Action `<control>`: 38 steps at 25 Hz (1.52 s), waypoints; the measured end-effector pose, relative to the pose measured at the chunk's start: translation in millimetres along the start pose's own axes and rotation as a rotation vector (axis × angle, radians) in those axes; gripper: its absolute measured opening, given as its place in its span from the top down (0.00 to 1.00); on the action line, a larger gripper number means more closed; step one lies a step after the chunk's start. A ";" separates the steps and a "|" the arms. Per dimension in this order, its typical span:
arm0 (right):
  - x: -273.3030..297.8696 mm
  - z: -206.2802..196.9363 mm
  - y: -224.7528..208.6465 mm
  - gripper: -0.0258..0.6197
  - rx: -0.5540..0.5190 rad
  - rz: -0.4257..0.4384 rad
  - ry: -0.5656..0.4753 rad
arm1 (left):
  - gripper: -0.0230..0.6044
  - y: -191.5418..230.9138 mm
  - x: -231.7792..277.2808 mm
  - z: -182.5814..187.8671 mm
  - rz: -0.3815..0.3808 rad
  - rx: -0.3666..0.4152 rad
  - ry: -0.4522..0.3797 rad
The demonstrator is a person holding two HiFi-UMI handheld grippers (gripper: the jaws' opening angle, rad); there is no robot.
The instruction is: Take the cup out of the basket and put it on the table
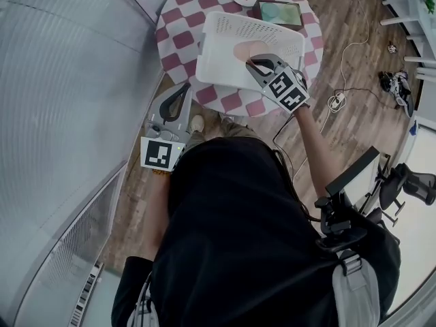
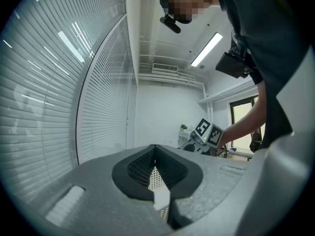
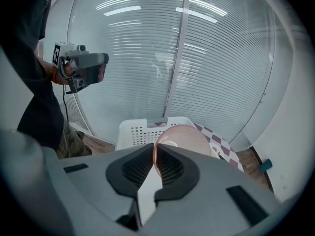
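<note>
The cup (image 3: 184,136) is clamped by its rim in the right gripper (image 3: 154,150) fingers, at the basket (image 3: 135,129). The left gripper (image 2: 155,149) fingers are closed together, empty. Lift-out is judged in hand; the basket wall must be cleared and bare counter (image 1: 178,20) reached.

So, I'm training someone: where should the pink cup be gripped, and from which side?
The cup by its thin rim, one jaw inside, one outside, from above: the basket walls fence its sides and its round body looks wide. The right gripper pinches it so.

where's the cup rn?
Head view, upper centre: cup pinched by its rim in the right hand-held gripper, within the basket's outline on the table.
</note>
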State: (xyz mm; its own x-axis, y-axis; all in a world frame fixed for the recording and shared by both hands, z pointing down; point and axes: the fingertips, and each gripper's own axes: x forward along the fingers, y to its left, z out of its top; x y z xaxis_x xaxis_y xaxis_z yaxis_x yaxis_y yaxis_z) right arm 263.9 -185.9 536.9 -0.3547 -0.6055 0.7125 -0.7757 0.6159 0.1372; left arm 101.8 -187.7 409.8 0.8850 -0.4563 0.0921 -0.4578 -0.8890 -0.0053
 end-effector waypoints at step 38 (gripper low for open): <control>-83.7 78.3 -23.5 0.92 0.155 -0.093 -0.370 | 0.95 -33.7 30.3 4.5 -0.120 0.029 0.015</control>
State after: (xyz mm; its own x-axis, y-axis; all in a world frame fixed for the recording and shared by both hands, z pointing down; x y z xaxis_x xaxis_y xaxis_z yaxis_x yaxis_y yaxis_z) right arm 270.9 -189.2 420.1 -0.4210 -0.8128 0.4025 -0.8729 0.4837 0.0638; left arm 144.5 -171.8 408.3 0.9319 -0.3460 0.1085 -0.3458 -0.9381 -0.0217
